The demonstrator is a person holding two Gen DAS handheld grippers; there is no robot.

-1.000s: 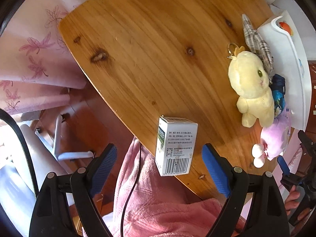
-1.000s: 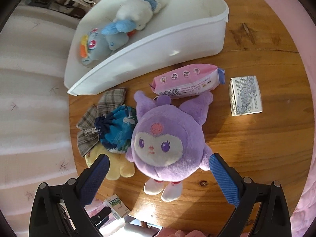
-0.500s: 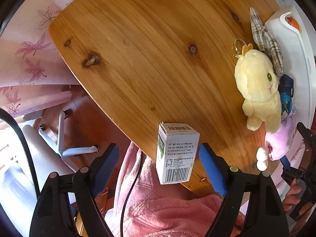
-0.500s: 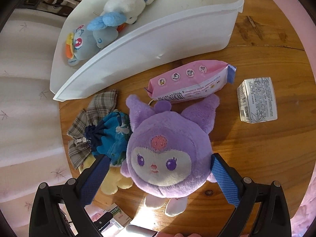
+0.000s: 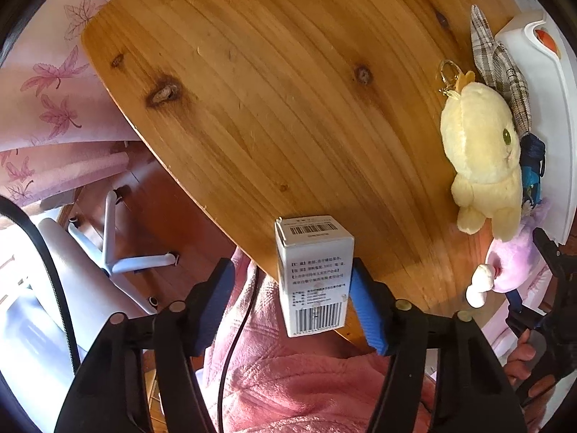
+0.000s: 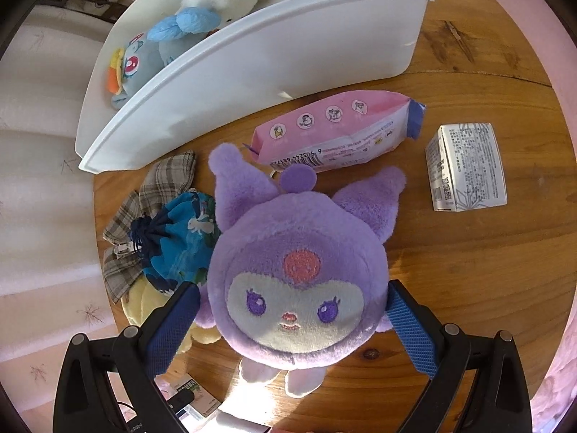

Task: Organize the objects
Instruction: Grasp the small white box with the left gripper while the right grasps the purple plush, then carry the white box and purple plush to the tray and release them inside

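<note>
Two risks: the left gripper (image 5: 288, 299), fingers wide around the box (image 5: 313, 274) at the table (image 5: 288, 90) edge, may topple it; the right gripper (image 6: 288, 328), wide around the purple plush (image 6: 299, 278), may snag the pouch (image 6: 180, 241).

Left wrist view: above the bench (image 5: 288, 90) near edge, facing steeply down and across it. Right wrist view: close over the purple plush (image 6: 299, 281), facing down. Shared: purple plush, yellow plush (image 5: 483, 158), plaid cloth (image 6: 158, 187), white bin (image 6: 270, 57).
</note>
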